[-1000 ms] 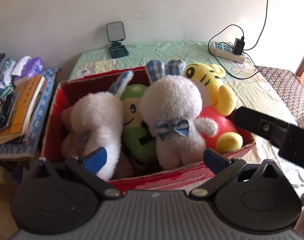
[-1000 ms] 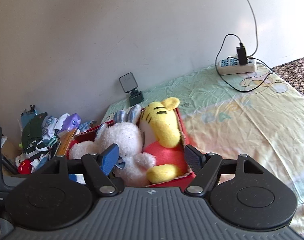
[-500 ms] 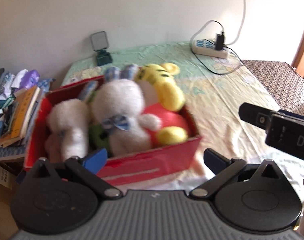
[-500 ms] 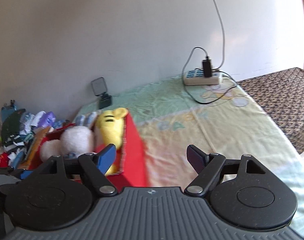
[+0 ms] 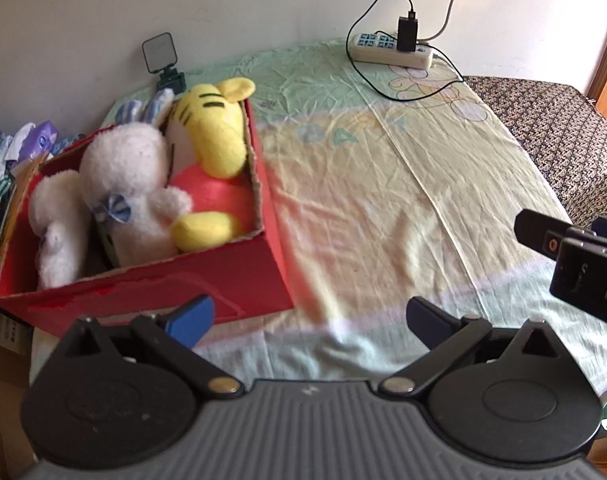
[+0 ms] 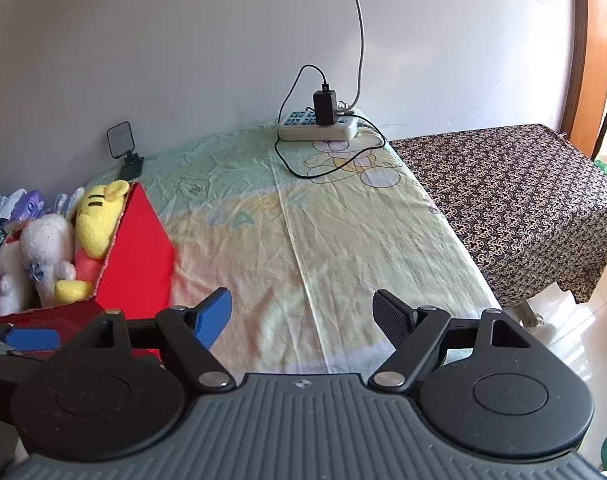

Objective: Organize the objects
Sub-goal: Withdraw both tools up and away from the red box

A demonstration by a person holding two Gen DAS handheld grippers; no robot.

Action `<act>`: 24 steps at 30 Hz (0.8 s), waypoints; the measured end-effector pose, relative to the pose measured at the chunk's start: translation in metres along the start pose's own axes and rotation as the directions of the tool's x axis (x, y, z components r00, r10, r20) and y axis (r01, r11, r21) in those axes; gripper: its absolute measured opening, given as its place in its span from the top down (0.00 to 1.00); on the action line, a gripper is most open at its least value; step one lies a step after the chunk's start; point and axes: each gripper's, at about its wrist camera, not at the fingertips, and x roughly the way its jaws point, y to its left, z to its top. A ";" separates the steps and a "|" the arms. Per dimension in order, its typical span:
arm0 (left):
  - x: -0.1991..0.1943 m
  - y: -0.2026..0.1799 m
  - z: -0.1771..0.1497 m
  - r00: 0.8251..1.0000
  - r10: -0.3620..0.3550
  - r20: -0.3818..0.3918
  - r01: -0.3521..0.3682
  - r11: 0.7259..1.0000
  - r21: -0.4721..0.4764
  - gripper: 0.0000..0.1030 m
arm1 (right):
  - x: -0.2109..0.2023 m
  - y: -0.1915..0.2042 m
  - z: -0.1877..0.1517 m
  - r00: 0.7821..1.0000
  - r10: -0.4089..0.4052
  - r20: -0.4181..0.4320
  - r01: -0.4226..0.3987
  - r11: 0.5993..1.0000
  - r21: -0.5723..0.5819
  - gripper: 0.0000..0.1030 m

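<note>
Left gripper [image 5: 309, 314]: jaws wide apart, nothing between them, touching nothing; poised over the near edge of the bed [image 5: 383, 208], just right of the box's near right corner.

Right gripper [image 6: 301, 312]: jaws have just been opening and now stand wide apart, with nothing between them; held above the bed's near edge, clear of the sheet. Its black body shows at the right edge of the left wrist view.

Red box [image 5: 207, 284]: cardboard, open-topped, at the bed's near left corner.

Contents of box, packed close together: white plush rabbit [image 5: 131, 184] with blue checked bow and ears, centre; second white plush [image 5: 57, 224] against the left wall; yellow tiger plush [image 5: 215, 140] with red body against the right wall.

Clutter of books and clothes [image 5: 11, 160]: beyond the bed's left edge.

Small black stand light [image 5: 163, 60]: far left corner, by the wall.

White power strip [image 5: 387, 50] with black charger and looping cable: far edge, toward the right.

Patterned dark cloth [image 6: 503, 200]: right of the bed.
</note>
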 end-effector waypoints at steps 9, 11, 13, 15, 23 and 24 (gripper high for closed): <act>0.010 -0.018 -0.007 0.998 0.005 -0.061 -0.006 1.000 -0.007 0.01 | 0.011 -0.013 -0.001 0.997 -0.040 -0.063 0.037 0.998 -0.047 0.22; 0.011 -0.022 -0.008 0.998 0.010 -0.068 -0.010 1.000 -0.005 0.01 | 0.012 -0.015 -0.002 0.996 -0.044 -0.071 0.040 0.998 -0.056 0.22; 0.012 -0.024 -0.009 0.997 0.009 -0.076 -0.010 1.000 -0.007 0.01 | 0.014 -0.017 -0.003 0.996 -0.046 -0.077 0.041 0.997 -0.064 0.22; 0.012 -0.025 -0.010 0.997 0.011 -0.082 -0.012 1.000 -0.013 0.01 | 0.015 -0.018 -0.003 0.996 -0.041 -0.081 0.035 0.997 -0.071 0.22; 0.008 -0.004 -0.018 0.993 0.067 -0.094 -0.074 0.994 -0.078 0.01 | 0.018 0.003 -0.007 0.994 0.028 -0.106 -0.043 0.988 -0.145 0.22; 0.006 0.001 -0.020 0.993 0.074 -0.093 -0.082 0.993 -0.089 0.01 | 0.018 0.008 -0.007 0.993 0.040 -0.108 -0.057 0.986 -0.156 0.22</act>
